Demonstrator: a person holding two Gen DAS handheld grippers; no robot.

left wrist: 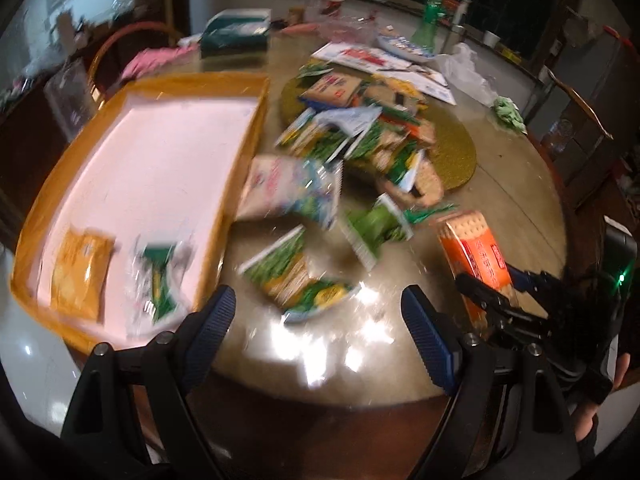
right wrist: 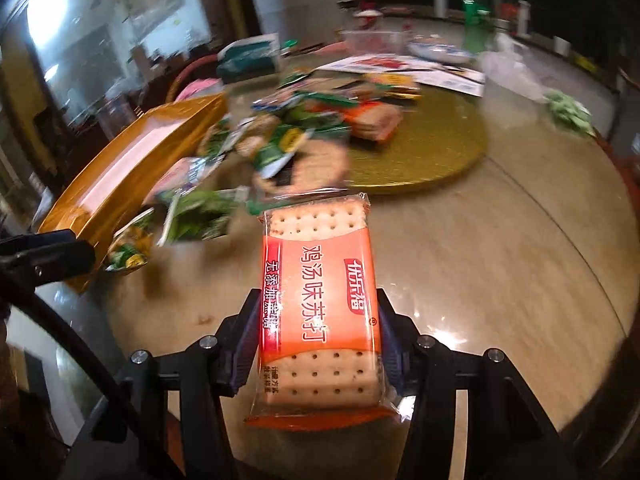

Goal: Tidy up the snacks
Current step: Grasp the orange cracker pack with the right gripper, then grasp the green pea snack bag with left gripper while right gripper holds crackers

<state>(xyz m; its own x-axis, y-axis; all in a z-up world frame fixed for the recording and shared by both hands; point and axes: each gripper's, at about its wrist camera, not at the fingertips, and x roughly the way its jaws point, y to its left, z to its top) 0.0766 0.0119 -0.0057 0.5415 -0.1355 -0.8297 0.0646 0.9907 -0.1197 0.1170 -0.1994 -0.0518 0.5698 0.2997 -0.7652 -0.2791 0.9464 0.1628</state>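
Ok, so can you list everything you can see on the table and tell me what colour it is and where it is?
tray: one, gold rim, pink floor, left side of table
yellow packet: one, yellow, inside tray
green-and-clear packet: one, inside tray beside the yellow one
snack pile: many, mostly green, on and near the mat
round mat: one, gold, table middle
orange cracker packet: one, orange with pale crackers, in the right claw
tissue box: one, teal, far side
green bottle: one, far side
table: one, shiny beige
left claw: black, blue pads, open, empty
right claw: black, blue pads, shut on the cracker packet
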